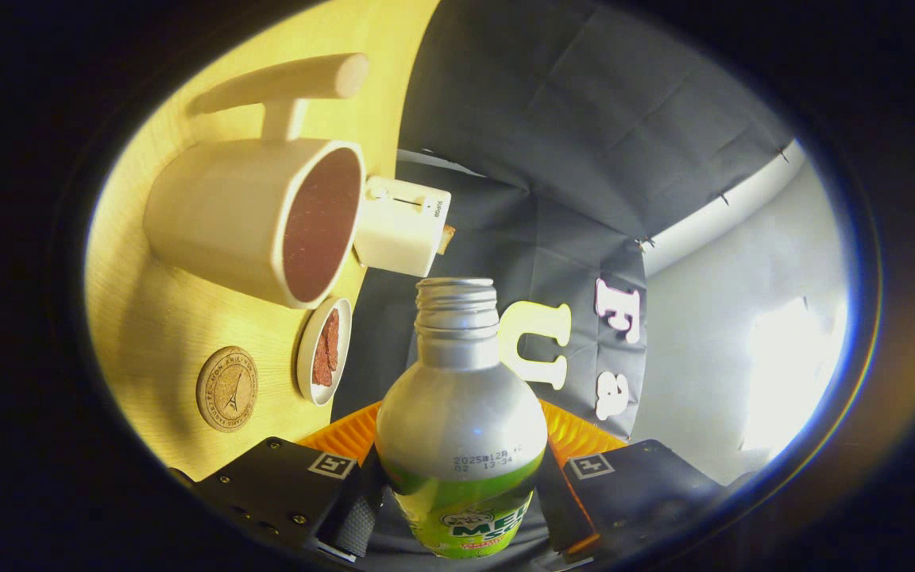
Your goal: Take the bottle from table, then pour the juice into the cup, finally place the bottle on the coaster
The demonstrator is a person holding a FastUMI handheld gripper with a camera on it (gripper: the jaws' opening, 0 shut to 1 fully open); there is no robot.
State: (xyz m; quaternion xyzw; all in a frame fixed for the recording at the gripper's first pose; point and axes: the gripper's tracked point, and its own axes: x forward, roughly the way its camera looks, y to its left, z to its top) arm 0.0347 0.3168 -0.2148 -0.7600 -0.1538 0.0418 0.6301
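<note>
My gripper (457, 508) is shut on a silver and green bottle (461, 421), with one finger pressed on each side of its body. The bottle has no cap and its threaded mouth points away from me. The whole view is rolled, so the wooden table (156, 334) stands to the side. A white cup (259, 218) with a long handle and a dark brown inside stands on the table beyond the bottle's mouth and off to one side. A round cork coaster (226, 388) lies on the table nearer to my fingers.
A small white dish (324, 351) with reddish pieces sits between the coaster and the cup. A white box-shaped device (402, 226) stands right behind the cup. The black cloth wall rises beyond the table's edge.
</note>
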